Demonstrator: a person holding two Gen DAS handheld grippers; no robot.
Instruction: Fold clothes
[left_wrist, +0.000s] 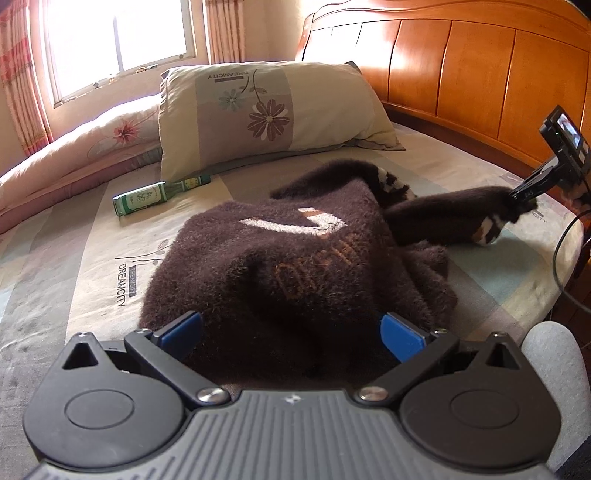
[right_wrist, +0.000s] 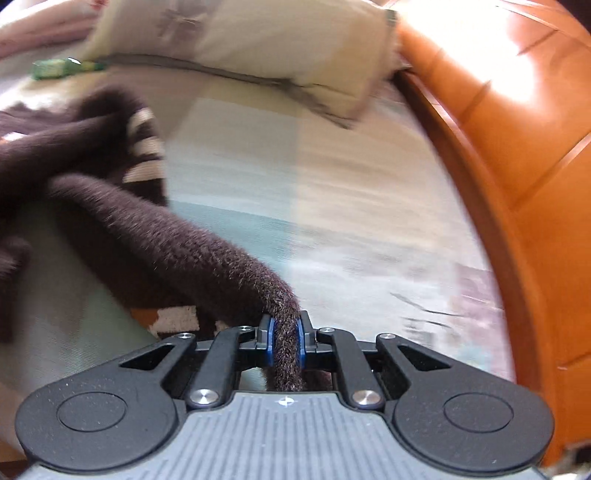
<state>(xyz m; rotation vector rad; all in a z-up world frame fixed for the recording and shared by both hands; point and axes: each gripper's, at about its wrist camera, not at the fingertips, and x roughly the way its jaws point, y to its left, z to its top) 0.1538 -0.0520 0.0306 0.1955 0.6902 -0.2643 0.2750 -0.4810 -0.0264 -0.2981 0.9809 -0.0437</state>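
Brown fuzzy sweater (left_wrist: 280, 254) sits bunched in a heap mid-bed, on the patterned sheet (left_wrist: 92, 236). White and tan lettering shows on the top face. One sleeve (right_wrist: 177, 254) runs out to the right side of the heap, toward the headboard; striped cuff visible near its end. A second striped cuff (left_wrist: 391, 184) pokes out behind the heap.

Right claw (right_wrist: 284, 341) is clenched on that sleeve: blue pads pinch the fuzzy fabric from both sides, fabric passes through between them. In the left wrist view the same claw (left_wrist: 524, 195) shows at the far right, gripping the sleeve end just above the sheet. Right wrist view is motion-blurred.

Left claw (left_wrist: 291, 328) is released, jaws wide apart, blue pads (left_wrist: 184, 326) either side of the near edge of the heap. Can't tell whether the pads touch the fabric.

Beyond the sweater: green glass bottle (left_wrist: 155, 195) lying on its side on the sheet, neck just beside a floral pillow (left_wrist: 266, 110). Pink quilt (left_wrist: 74, 147) at left, wooden headboard (left_wrist: 461, 66) at right, window (left_wrist: 118, 37) with curtains behind.
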